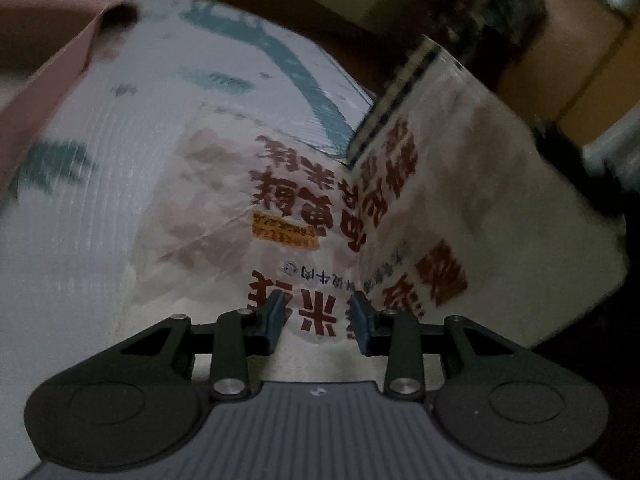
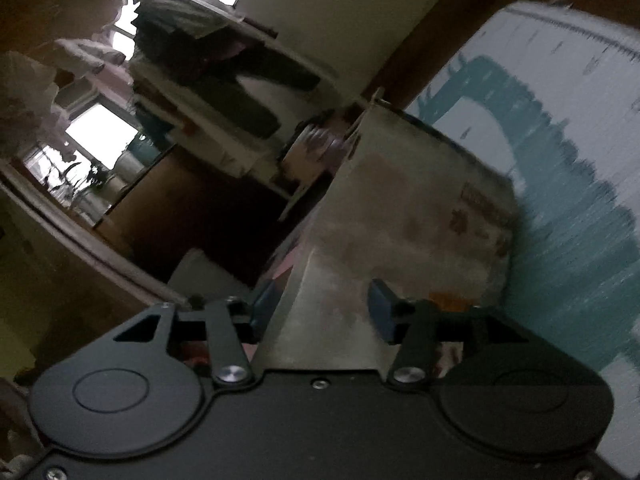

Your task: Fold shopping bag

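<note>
The shopping bag (image 1: 400,200) is white paper with red printed characters and lies on a white mat with teal markings (image 1: 100,200). Its right part is lifted into a steep upright flap while the left part stays flat. My left gripper (image 1: 319,320) is open just over the bag's near edge, its blue pads (image 1: 276,316) apart above the print. In the right wrist view the raised flap of the bag (image 2: 400,208) runs between the fingers of my right gripper (image 2: 323,312). That gripper is open, with its left pad partly hidden behind the paper.
A pinkish raised edge (image 1: 60,72) borders the mat at the far left. A brown cardboard box (image 1: 580,60) stands beyond the bag. Shelves with clothes (image 2: 220,92) and bright windows (image 2: 100,132) fill the room behind. The mat (image 2: 580,200) extends to the right.
</note>
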### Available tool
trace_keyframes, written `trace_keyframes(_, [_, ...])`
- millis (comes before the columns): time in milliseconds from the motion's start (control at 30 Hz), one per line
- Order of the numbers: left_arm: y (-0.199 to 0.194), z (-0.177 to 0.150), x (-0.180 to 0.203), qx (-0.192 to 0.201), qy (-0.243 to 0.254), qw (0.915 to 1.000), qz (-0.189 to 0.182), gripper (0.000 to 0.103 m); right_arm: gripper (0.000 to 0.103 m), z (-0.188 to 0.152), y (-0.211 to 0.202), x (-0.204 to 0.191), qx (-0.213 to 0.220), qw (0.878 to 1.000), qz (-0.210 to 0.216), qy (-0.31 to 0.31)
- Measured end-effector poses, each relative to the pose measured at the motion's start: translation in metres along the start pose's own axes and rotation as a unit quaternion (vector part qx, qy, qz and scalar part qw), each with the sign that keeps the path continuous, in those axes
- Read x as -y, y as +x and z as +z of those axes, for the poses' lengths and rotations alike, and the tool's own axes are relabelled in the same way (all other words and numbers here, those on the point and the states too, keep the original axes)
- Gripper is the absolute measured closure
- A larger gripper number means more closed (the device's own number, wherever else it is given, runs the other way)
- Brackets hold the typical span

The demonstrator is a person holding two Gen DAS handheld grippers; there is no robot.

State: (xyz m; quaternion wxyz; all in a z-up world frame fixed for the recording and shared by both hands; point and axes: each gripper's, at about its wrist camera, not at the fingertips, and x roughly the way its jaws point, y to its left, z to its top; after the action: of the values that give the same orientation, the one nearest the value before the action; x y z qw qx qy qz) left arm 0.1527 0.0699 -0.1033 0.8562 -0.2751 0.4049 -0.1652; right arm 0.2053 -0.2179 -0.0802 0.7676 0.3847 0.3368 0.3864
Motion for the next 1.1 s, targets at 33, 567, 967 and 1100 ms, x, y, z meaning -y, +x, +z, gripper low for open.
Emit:
trace_keyframes(33, [-0.002,0.001,-0.006,0.001,-0.026,0.9996,-0.008,0.067,0.046,-0.001,0.002,0.001,-0.002,1.0,0.007,0.001])
trace_keyframes(567, [-0.067,0.032,-0.021,0.133,-0.176,0.9665,-0.132,0.034,0.036,-0.027,0.028,-0.018,-0.049,0.998,0.041,-0.018])
trace_keyframes(967, [-0.069,0.043,0.013,0.084,-0.037,0.9958,0.002,0.04,0.033,-0.038,0.037,-0.049,-0.097,0.988,0.03,-0.113])
trace_keyframes(1100, [-0.062,0.037,-0.003,0.057,-0.037,0.9971,0.034,0.075,0.033,-0.03,0.025,-0.048,-0.077,0.991,0.039,-0.099])
